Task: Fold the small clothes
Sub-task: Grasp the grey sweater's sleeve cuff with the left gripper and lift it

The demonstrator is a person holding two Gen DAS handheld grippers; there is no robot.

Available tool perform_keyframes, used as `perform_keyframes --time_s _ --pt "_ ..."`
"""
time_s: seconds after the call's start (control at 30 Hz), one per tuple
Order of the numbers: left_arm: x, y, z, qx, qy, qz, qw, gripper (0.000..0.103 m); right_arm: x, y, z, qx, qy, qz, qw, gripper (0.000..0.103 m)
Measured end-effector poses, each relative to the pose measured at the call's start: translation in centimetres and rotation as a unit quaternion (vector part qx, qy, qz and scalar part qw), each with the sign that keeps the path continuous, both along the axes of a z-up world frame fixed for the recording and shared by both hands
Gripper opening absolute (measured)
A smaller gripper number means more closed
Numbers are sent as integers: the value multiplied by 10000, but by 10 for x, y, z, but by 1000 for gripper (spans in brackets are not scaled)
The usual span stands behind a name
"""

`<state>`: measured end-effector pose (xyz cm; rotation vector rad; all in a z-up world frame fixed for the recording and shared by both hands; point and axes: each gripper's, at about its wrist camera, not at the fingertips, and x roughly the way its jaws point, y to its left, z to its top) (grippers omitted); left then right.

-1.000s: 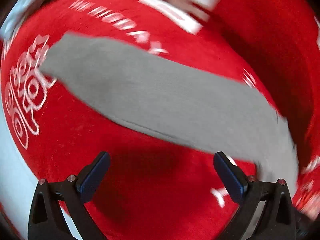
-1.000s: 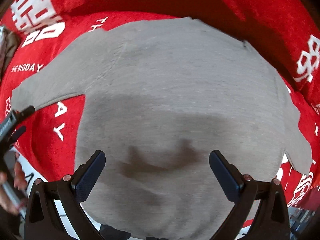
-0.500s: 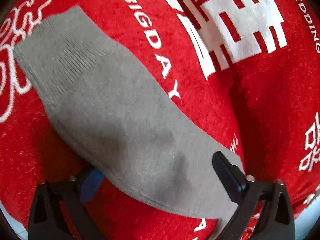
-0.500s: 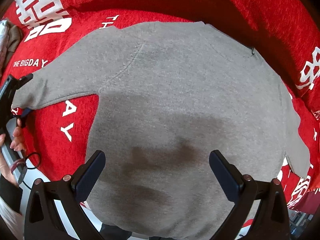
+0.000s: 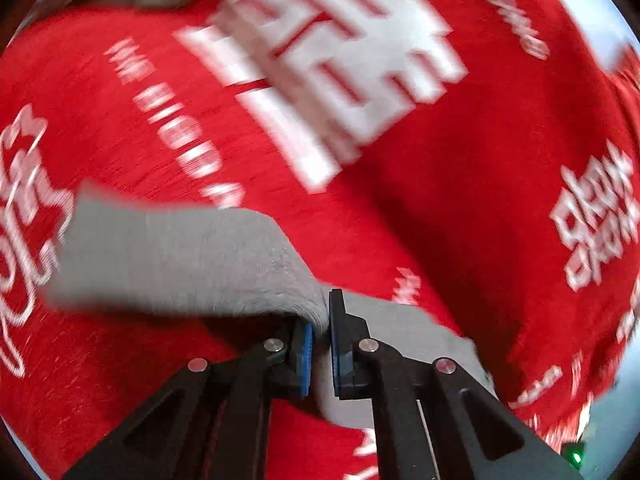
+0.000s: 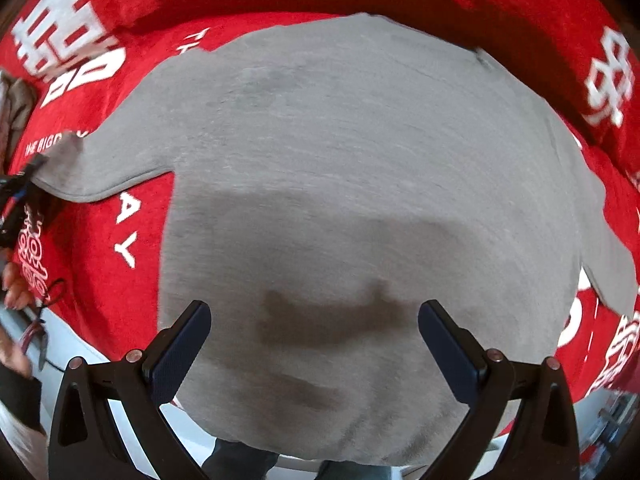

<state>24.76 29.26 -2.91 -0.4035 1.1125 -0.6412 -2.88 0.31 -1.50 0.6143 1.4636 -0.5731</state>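
Left wrist view is motion-blurred. My left gripper (image 5: 321, 340) has its jaws drawn nearly together, pinching a fold of the grey sweater's sleeve (image 5: 168, 256); the cuff end trails off to the left above the red blanket (image 5: 460, 208), and more grey cloth runs off to the right behind the right-hand finger. The blanket carries large white characters and lettering. Right wrist view: my right gripper (image 6: 314, 340) hangs with its jaws spread wide and nothing between them, over the lower body of the sweater (image 6: 340, 168). The sweater lies flat on the blanket, filling most of this view, its hem reaching the near edge. Its left sleeve stretches toward the left margin, where the left gripper's dark tip (image 6: 16, 184) meets the cuff. A hand (image 6: 14, 292) shows at the far left edge.
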Motion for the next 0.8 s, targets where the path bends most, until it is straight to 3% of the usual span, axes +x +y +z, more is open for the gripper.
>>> perform_keyframes --time_s 0.1,0.2,0.3,0.4,0.5,0.63,0.7,0.8 --pt "-12 -40 33 -231 -329 -576 9975 9 -17 -11 3 -48 -40 -235 9997 103" --pt "-34 -95 67 -474 -667 -1249 9888 9 -35 -27 7 -59 -84 -471 9988 103" --pt "-69 -154 88 -753 -757 -1959 9748 9 -55 -48 13 -103 -155 -695 9974 103" --pt "-111 -227 83 -731 -632 -2667 9589 9 -79 -76 19 -210 -236 -988 9946 103" --pt "-159 -280 51 -458 -255 -3282 9431 9 -101 -104 20 -237 -290 -1340 9903 103" --pt "-211 -319 -1 441 63 -3832 9226 9 -128 -132 17 -277 -241 -1609 9863 103" --pt "-221 -317 -11 783 113 -3895 9176 9 -134 -140 13 -281 -252 -1596 9865 103" --pt "-219 -298 2 1008 65 -3775 9205 10 -124 -141 13 -345 -386 -1313 9900 103"
